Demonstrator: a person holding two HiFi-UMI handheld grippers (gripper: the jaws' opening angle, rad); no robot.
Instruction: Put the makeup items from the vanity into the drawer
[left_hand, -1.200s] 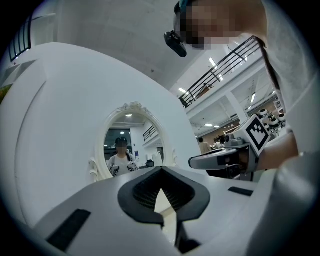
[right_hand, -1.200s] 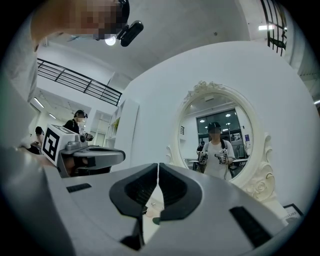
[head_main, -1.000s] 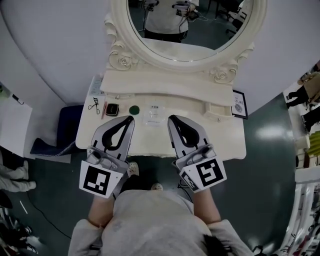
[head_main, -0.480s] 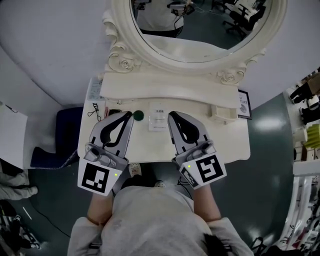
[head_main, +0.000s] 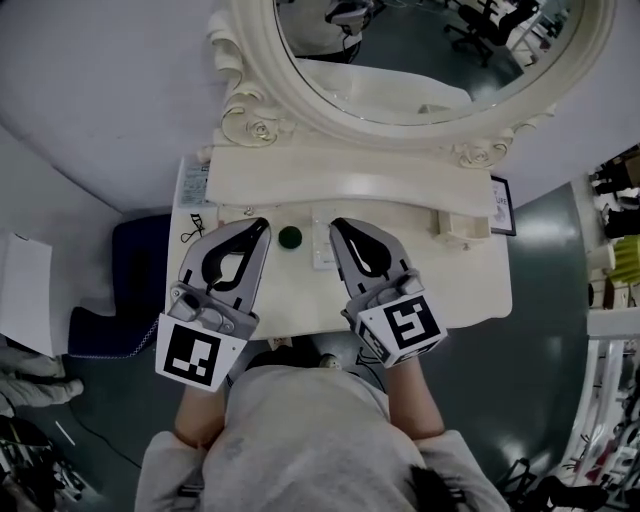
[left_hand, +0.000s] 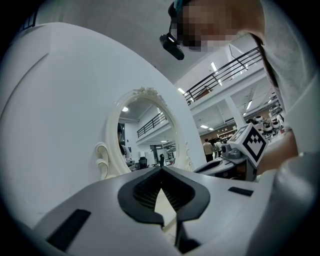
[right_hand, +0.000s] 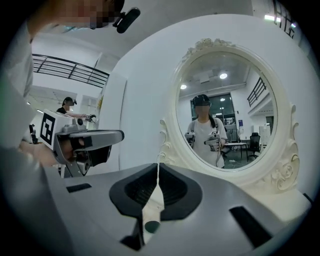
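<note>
Left gripper (head_main: 262, 223) and right gripper (head_main: 335, 222) hover, jaws pressed together and empty. Between their tips sits a small round green pot (head_main: 290, 237). It's probably light, hard and slippery, so pinch squarely across its sides.

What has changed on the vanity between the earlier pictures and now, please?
The left gripper and the right gripper have both moved forward over the vanity, toward the mirror. Nothing was taken hold of or let go: both stay shut and empty. The green round item, the eyelash curler and the white packet lie where they were.
</note>
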